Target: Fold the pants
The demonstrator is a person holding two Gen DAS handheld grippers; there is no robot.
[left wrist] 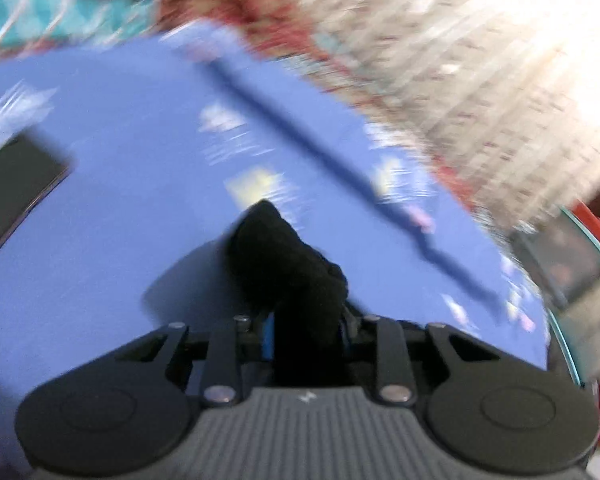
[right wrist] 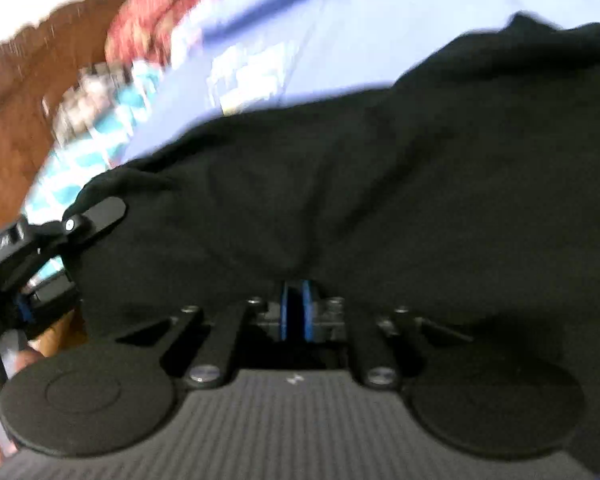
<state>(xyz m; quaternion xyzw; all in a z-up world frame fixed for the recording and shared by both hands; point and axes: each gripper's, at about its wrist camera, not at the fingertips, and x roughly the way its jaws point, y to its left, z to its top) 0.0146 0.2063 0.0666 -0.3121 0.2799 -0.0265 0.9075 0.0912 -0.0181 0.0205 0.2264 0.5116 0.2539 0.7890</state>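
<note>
pants: black, lifted over blue sheet | left gripper: clamped on a bunched corner | right gripper: pinching an edge, cloth draped ahead | risk: uneven pull between hands could slip the small left bite, skewing the fold

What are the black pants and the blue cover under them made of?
The black pants look like soft, matte knit cloth, maybe cotton: they sag and crease in folds. The blue cover seems smooth woven fabric with a printed pattern; blur leaves it unsure.
</note>
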